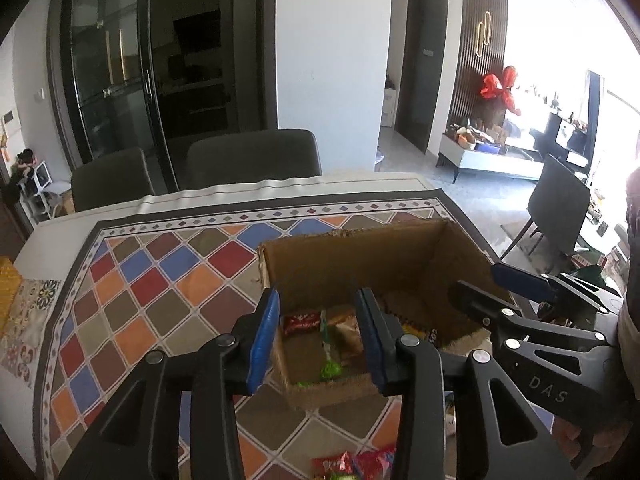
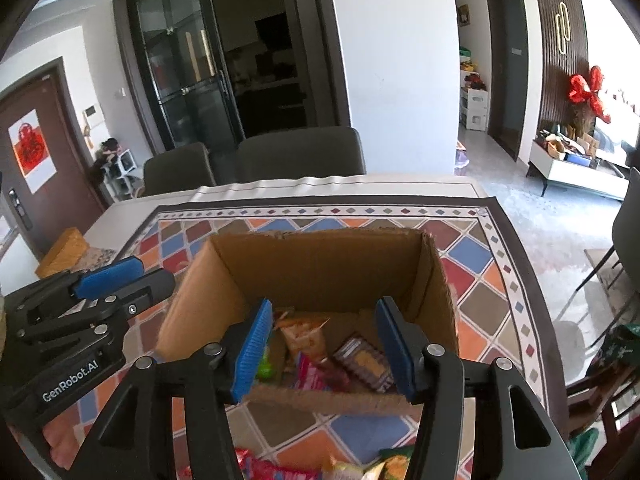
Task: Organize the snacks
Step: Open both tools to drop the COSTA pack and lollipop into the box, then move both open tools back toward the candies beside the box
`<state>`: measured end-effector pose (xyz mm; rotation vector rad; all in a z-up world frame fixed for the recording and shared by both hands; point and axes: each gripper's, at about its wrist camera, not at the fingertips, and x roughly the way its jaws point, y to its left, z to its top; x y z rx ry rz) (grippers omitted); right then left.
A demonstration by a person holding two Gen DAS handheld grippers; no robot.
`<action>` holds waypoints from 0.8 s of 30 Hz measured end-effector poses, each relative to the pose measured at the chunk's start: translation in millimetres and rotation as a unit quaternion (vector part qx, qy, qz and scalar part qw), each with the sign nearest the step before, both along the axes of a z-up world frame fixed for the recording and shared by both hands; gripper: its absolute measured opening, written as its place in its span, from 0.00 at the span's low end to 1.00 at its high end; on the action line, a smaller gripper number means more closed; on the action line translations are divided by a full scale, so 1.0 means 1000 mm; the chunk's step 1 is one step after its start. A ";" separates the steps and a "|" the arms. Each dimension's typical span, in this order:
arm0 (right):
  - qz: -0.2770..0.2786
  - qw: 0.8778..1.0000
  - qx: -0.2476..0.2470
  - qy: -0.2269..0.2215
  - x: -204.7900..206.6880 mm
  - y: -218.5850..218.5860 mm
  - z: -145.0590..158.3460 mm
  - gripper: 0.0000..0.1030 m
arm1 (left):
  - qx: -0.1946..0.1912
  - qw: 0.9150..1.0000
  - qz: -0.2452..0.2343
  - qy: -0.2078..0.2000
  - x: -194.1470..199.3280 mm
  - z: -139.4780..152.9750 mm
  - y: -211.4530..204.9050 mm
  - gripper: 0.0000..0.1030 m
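Observation:
An open cardboard box [image 1: 352, 264] [image 2: 320, 264] stands on the patterned tablecloth [image 1: 160, 280]. Inside lie several snack packets: a red one [image 1: 301, 322], an orange one [image 2: 304, 334], a pink one [image 2: 316, 376] and a brown striped one [image 2: 362, 362]. My left gripper [image 1: 318, 336] hovers open over the box's near left part, with nothing between its blue pads. My right gripper [image 2: 325, 348] hangs open above the box's near wall, also empty. Each gripper shows in the other's view: the right gripper [image 1: 496, 290] at the box's right side, the left gripper [image 2: 132, 278] at its left. Loose red packets [image 1: 348, 466] [image 2: 256, 468] lie on the cloth near me.
Two dark chairs [image 1: 252, 156] [image 2: 300, 152] stand behind the table's far edge. A yellow block [image 2: 64, 252] sits at the table's left corner. Another chair [image 1: 556, 208] stands on the floor to the right. An orange-green packet [image 2: 396, 460] lies near the loose snacks.

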<state>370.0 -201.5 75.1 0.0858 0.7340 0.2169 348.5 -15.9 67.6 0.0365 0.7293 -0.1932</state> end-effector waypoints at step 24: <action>0.061 0.997 -0.003 -0.053 -0.106 0.028 -0.003 0.54 | 0.004 1.000 0.006 -0.030 -0.108 -0.011 0.022 0.44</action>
